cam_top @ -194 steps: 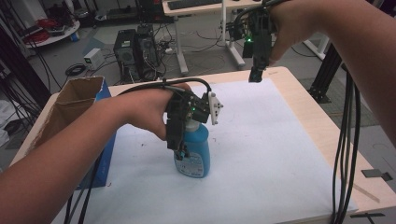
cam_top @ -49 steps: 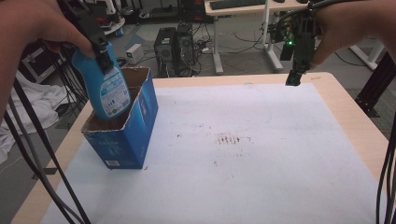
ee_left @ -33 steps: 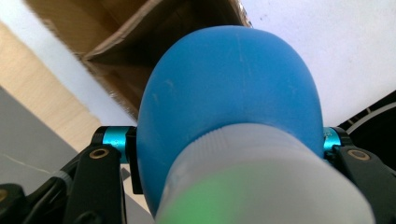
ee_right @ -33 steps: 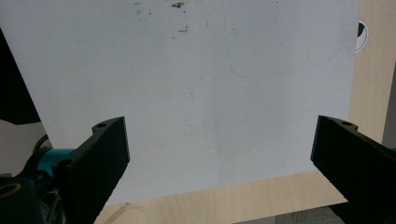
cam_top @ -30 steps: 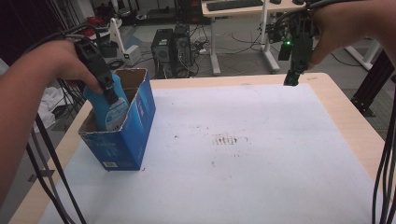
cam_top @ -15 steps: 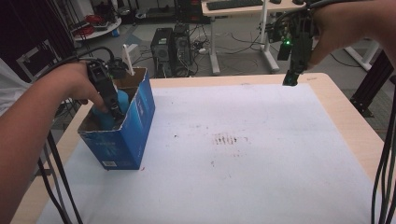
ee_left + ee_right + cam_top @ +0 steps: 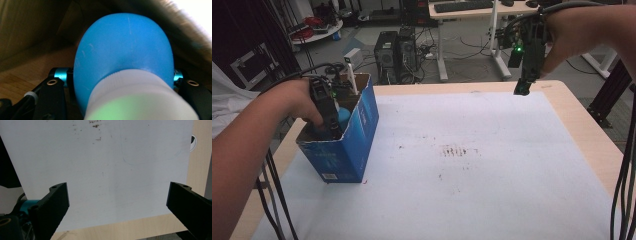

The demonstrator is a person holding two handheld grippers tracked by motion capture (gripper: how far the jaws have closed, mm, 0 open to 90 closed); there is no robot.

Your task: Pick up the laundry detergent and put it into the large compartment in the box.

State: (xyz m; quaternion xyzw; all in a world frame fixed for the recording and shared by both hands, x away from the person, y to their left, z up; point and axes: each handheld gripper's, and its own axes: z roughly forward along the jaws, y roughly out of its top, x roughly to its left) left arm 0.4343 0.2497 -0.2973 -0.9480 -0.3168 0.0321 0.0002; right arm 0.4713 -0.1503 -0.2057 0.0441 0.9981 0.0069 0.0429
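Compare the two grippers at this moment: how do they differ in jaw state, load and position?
The left gripper is down inside the blue cardboard box, while the right gripper hangs in the air above the table's far right corner. The left gripper's jaws are shut on the blue bottle, just below its white collar; the right gripper's jaws stand wide apart and hold nothing, with the white sheet beneath. Both are hand-held, black-jawed and point downward.

Left gripper [image 7: 328,112]: black body with a green light, black cables trailing at lower left of the high view. Right gripper [image 7: 523,87]: black, green light, cables at right edge. Own jaws [image 7: 117,202]: flat black plates with screw holes, teal fittings behind. Bare forearms; white sleeve [image 7: 227,97] at left edge.
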